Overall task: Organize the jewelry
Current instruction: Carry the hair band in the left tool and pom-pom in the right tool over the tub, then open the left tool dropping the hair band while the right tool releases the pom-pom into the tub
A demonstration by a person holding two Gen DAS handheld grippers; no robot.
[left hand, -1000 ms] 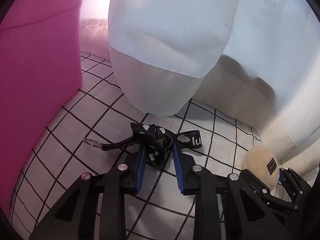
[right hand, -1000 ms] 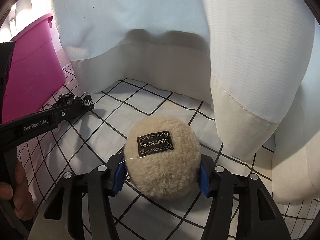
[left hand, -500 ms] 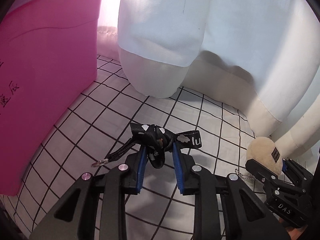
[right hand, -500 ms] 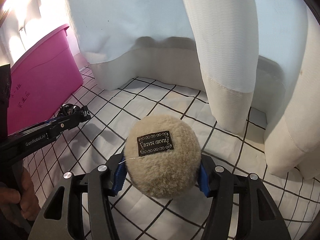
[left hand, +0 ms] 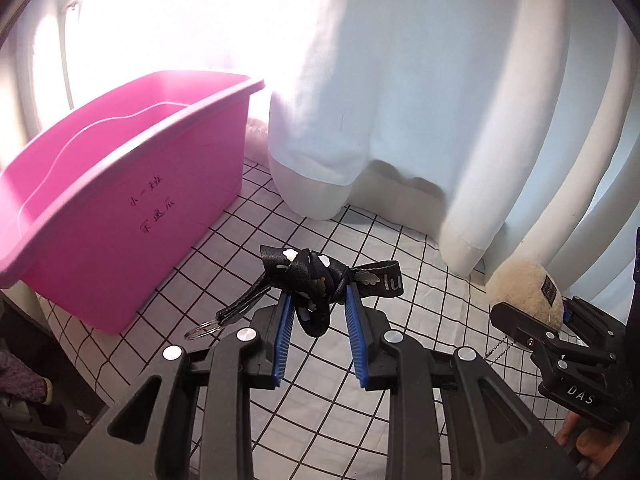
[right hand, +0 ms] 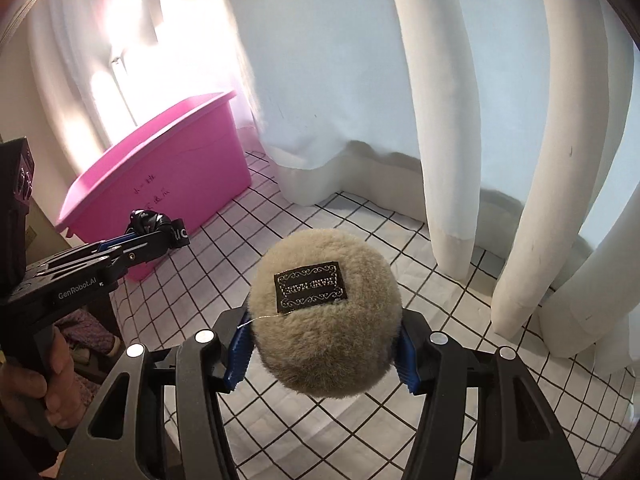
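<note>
The left gripper [left hand: 318,312] was clenched on a knotted black strap [left hand: 316,276], held in the air just beside the pink bin [left hand: 132,184]. The right gripper [right hand: 322,350] squeezed a fluffy ball [right hand: 324,312], farther from the bin, above the checked cloth [left hand: 256,232]. The strap's ring [left hand: 202,328] hung loose and could catch on the bin's rim. The strap was pinched only by its knot, so it might slip out. The ball's thin chain [left hand: 498,348] dangled and could snag on the gripper.
</note>
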